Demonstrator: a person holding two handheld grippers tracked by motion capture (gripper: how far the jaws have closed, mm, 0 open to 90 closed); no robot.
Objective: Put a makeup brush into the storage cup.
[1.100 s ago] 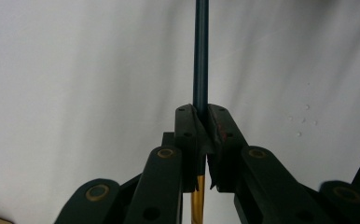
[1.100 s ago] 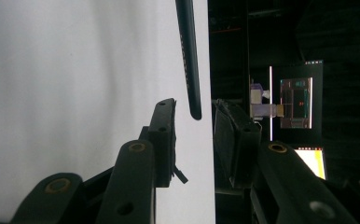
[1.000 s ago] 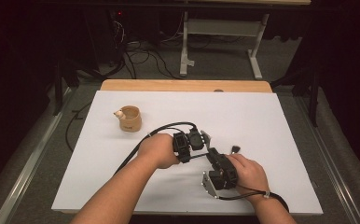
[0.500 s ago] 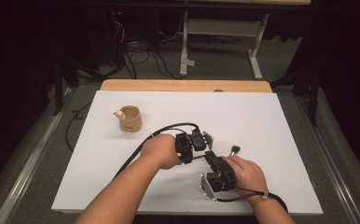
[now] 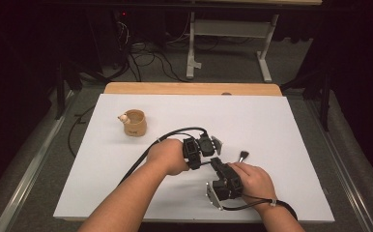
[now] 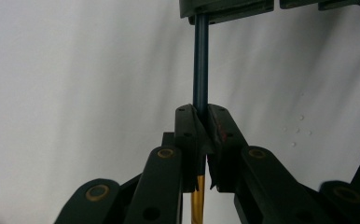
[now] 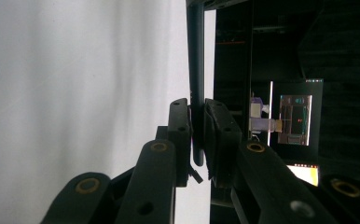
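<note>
- Two tongs hold one thin dark stick (image 6: 200, 60), and I see them meet low and a bit right of the middle of the high view.
- My left tongs (image 6: 201, 112) are shut tight on the stick. It runs straight up the middle of the left gripper view, blue above the jaws and yellow below.
- My right tongs (image 7: 197, 105) have just been closing, with the stick between the jaws. They now pinch it too, near its end.
- The stick's long line runs from one pair of tongs to the other, so the two point at each other along it.
- In the high view my left hand (image 5: 167, 155) sits higher and more to the left, and my right hand (image 5: 253, 181) lower and more to the right. The stick lies between them, just over the white table (image 5: 271, 121).
- Both hands are right at the stick, so neither is nearer.
- I think the next move is a pull or a push along that line.
- The tan cup (image 5: 135, 123) stands well apart, up and to the left.
</note>
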